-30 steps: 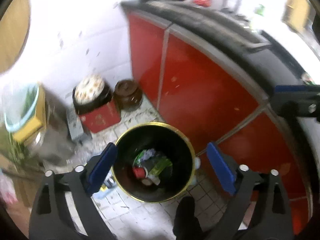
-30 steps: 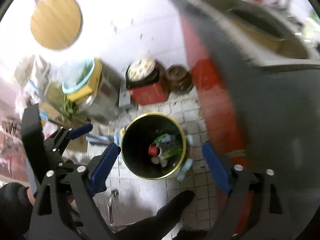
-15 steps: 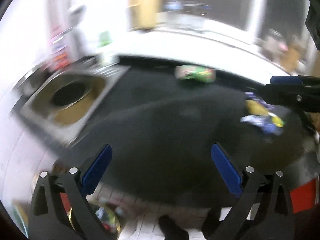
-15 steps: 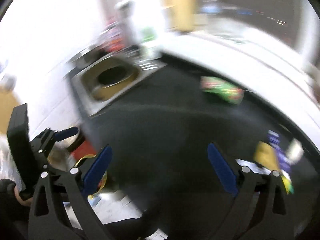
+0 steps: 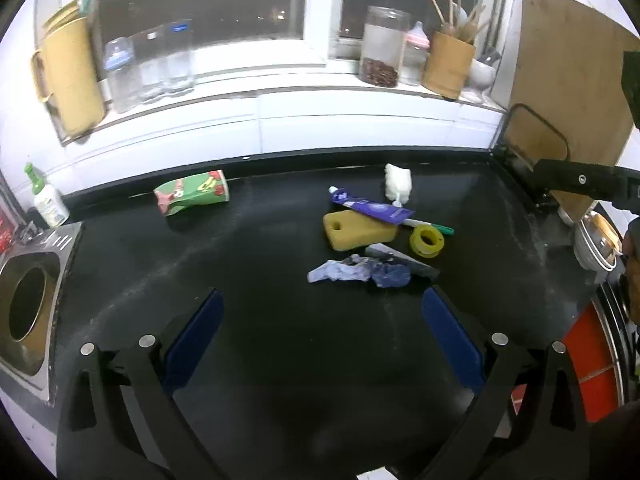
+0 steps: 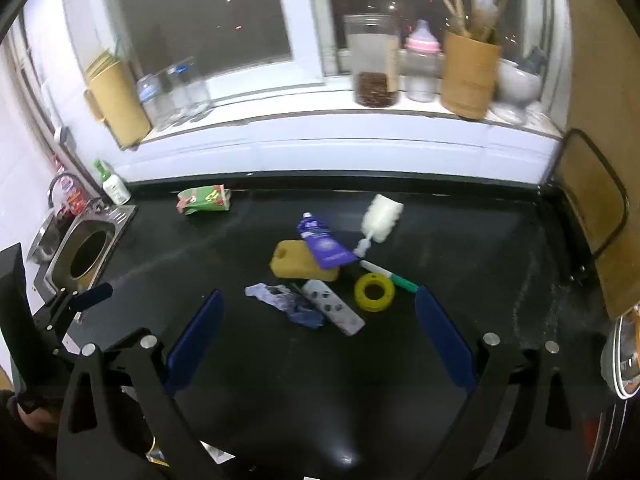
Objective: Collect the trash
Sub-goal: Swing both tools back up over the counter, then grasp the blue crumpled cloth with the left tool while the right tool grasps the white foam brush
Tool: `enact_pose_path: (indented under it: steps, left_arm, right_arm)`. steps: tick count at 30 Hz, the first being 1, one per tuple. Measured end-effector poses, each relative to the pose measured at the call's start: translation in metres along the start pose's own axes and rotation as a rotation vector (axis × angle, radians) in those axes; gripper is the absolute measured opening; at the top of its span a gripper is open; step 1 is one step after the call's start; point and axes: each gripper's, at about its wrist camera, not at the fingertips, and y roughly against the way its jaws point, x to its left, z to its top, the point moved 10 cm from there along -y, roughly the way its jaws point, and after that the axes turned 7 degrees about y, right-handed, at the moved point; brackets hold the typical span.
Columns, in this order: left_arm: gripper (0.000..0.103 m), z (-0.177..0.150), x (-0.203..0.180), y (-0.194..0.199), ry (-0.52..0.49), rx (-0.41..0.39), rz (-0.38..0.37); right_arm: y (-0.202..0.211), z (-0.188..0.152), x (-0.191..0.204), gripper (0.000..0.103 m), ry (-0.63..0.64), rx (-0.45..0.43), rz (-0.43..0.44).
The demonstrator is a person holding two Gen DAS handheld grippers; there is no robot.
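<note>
On the black counter (image 5: 280, 320) lie a green-and-red carton (image 5: 192, 197) (image 6: 205, 200), a purple tube (image 5: 370, 209) (image 6: 322, 242), a yellow sponge (image 5: 358, 230) (image 6: 300, 266), a yellow tape roll (image 5: 427, 241) (image 6: 374, 292), a crumpled blue wrapper (image 5: 360, 272) (image 6: 286, 302), a white brush (image 5: 398, 184) (image 6: 380, 220), a green marker (image 6: 396, 278) and a grey blister strip (image 6: 334, 312). My left gripper (image 5: 322, 336) is open and empty, short of the pile. My right gripper (image 6: 318, 336) is open and empty, just before the wrapper.
A steel sink (image 5: 24, 308) (image 6: 86, 254) sits at the counter's left end. Bottles (image 5: 148, 66), a jar (image 5: 382, 48) and a utensil holder (image 5: 448, 64) stand on the windowsill. A cutting board (image 5: 568, 92) leans at the right. A soap bottle (image 5: 46, 198) stands by the sink.
Both grippers have swung up from the trash bin on the floor to face the counter. Both stay open and empty.
</note>
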Motion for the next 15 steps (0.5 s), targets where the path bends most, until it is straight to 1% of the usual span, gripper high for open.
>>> enact_pose_path:
  steps: [1, 9, 12, 15]
  left_arm:
    - [0.096, 0.001, -0.004, -0.003, -0.004, 0.003, -0.003]
    - [0.096, 0.002, -0.016, -0.023, -0.032, 0.034, -0.004]
    - [0.096, 0.002, -0.021, -0.033, -0.041, 0.04, -0.019]
    - [0.096, 0.002, -0.028, -0.052, -0.096, 0.047, -0.039]
  right_arm:
    - [-0.001, -0.002, -0.007, 0.093, -0.006, 0.002, -0.005]
    - [-0.008, -0.008, -0.022, 0.093, -0.04, 0.014, 0.015]
    - [-0.014, -0.009, -0.03, 0.093, -0.045, 0.02, 0.018]
    - [-0.026, -0.007, -0.035, 0.093, -0.042, 0.037, 0.028]
